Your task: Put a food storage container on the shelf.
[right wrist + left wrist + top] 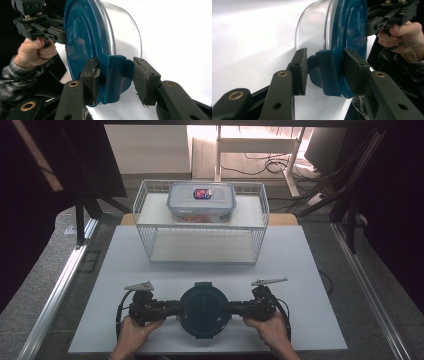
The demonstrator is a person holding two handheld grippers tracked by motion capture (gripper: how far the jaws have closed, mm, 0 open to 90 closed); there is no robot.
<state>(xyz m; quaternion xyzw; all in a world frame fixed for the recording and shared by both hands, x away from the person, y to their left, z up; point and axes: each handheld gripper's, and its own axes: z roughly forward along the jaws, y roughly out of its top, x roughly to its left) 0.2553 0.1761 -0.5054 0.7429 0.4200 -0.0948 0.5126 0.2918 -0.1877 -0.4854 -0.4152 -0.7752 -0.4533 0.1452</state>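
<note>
the high view is looking forward and down from above the person's side, taking in the whole white table (300,265) from well back. the 2 gripper views are riding close in, each looking along its own black jaws at opposite latches of the round blue-lidded container (204,310), facing each other. each is also catching the opposite hand (404,40) beyond the lid.

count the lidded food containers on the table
2: a round container with a blue lid at the near edge, a gripper closed on each side clip, and a rectangular clear-lidded box on the wire rack behind.
</note>
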